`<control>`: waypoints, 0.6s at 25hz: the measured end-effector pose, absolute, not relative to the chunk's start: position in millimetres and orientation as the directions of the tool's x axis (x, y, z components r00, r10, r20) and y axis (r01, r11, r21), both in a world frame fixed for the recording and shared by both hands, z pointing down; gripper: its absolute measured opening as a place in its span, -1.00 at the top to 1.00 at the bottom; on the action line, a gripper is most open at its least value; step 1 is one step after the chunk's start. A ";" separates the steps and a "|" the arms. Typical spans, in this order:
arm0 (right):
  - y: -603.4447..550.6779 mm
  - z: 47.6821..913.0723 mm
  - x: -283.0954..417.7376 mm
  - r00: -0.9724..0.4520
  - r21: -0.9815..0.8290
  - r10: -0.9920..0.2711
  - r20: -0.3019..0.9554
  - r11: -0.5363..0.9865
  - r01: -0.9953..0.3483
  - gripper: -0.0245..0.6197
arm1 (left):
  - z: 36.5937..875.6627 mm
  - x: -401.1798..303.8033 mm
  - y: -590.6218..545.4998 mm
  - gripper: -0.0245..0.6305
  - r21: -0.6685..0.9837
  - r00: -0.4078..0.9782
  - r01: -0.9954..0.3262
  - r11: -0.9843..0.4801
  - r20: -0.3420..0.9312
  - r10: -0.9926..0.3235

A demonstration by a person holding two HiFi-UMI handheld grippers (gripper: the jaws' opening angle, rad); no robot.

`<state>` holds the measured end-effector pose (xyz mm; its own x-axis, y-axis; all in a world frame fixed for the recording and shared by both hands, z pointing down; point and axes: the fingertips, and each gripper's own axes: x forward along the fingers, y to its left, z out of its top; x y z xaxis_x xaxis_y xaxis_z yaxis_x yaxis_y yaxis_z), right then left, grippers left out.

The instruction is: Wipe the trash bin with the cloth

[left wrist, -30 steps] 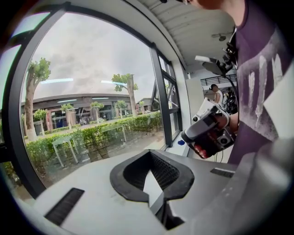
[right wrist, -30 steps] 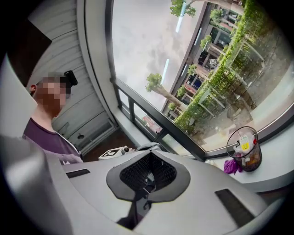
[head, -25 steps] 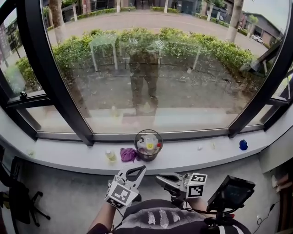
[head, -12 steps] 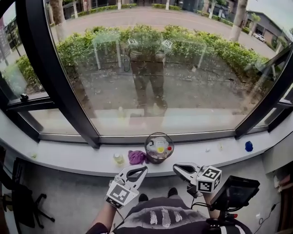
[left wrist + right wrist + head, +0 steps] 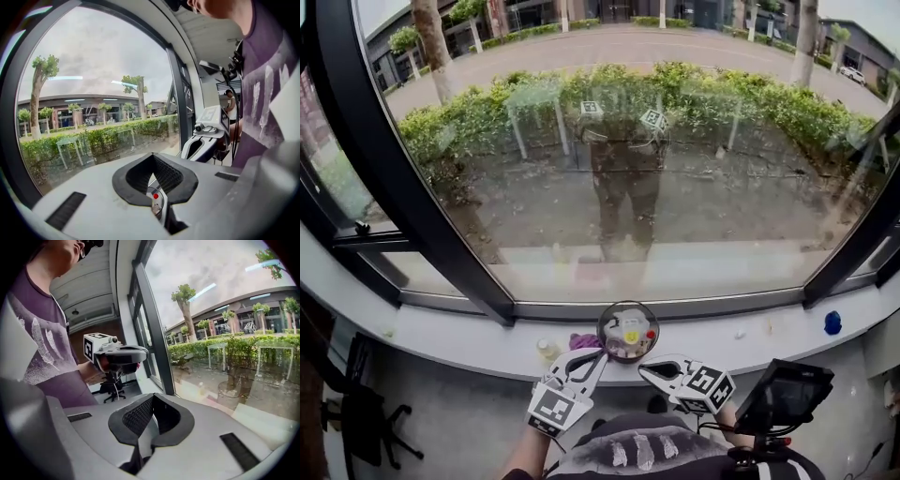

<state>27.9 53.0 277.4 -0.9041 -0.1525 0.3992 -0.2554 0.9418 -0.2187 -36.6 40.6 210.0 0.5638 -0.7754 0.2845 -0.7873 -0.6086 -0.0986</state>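
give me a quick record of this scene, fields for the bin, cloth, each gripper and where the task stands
trash bin: small clear round bin on the window sill, litter inside
cloth: purple, on the sill at the bin's left, not held
left gripper: shut, empty, close to the cloth
right gripper: shut, empty, in front of the bin
other: small bottle left of the cloth; blue object far right on the sill
task: wiping not yet begun

Large window fills the upper frame, divided by slanting black frame bars at left and right. White sill crosses the lower middle, with grey floor beneath. Black office chair at lower left. Outside, in overcast daylight: hedge, paved road, tree trunks
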 end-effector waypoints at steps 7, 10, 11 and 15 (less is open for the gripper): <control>35.0 294.3 65.7 -0.907 -0.218 -0.041 0.419 0.965 -0.144 0.93 | 215.2 -4.3 11.9 0.94 -0.148 0.479 -0.830 -0.538 0.306 -0.823; 21.4 304.7 84.7 -0.895 -0.199 0.000 0.445 0.975 -0.099 0.93 | 223.0 2.6 -0.3 0.94 -0.180 0.419 -0.848 -0.498 0.345 -0.840; 14.4 306.2 86.0 -0.889 -0.169 -0.007 0.457 0.981 -0.094 0.93 | 226.0 -1.5 -4.9 0.94 -0.211 0.398 -0.846 -0.490 0.362 -0.843; -5.1 312.9 88.7 -0.863 -0.145 -0.027 0.504 0.983 -0.116 0.93 | 242.2 -23.4 -18.4 0.94 -0.300 0.331 -0.820 -0.488 0.447 -0.831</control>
